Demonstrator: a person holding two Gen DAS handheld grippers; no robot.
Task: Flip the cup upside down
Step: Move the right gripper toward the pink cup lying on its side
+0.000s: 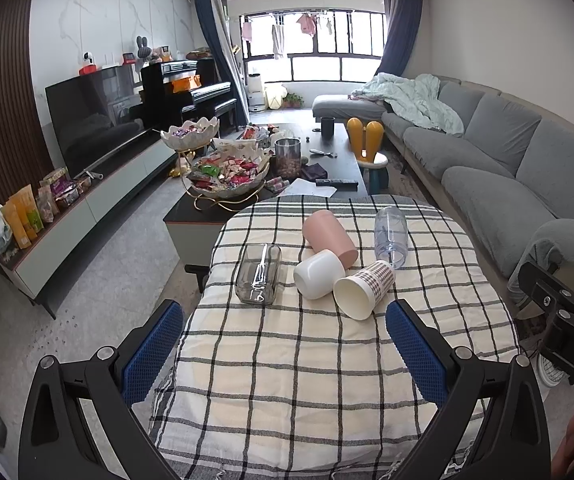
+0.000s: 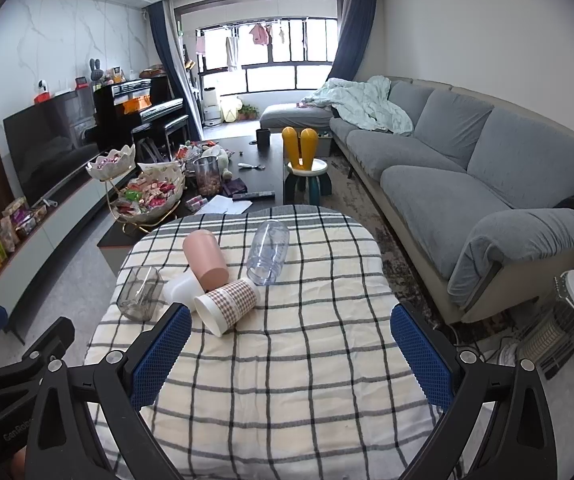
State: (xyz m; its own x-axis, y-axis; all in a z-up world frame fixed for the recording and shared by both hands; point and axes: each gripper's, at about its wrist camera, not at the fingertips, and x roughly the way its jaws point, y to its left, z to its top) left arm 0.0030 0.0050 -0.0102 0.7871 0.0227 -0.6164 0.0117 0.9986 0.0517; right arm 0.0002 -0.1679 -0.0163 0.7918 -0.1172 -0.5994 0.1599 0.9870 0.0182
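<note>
Several cups lie on their sides on the checked tablecloth [image 1: 287, 380]: a clear glass [image 1: 258, 273], a pink cup [image 1: 329, 236], a white cup [image 1: 319, 274], a plaid paper cup [image 1: 365, 288] and a clear bluish plastic cup [image 1: 391, 236]. My left gripper [image 1: 285, 348] is open and empty, held above the cloth short of the cups. The right wrist view shows the same glass [image 2: 139, 293], pink cup [image 2: 205, 258], white cup [image 2: 183, 286], paper cup [image 2: 227, 304] and bluish cup [image 2: 267, 252]. My right gripper [image 2: 291, 356] is open and empty, near the paper cup.
A dark coffee table [image 1: 343, 160] with snack bowls [image 1: 227, 176] and a jar stands beyond the small table. A grey sofa [image 1: 507, 152] runs along the right, a TV stand [image 1: 67, 208] along the left. A heater [image 2: 567, 320] stands on the floor at right.
</note>
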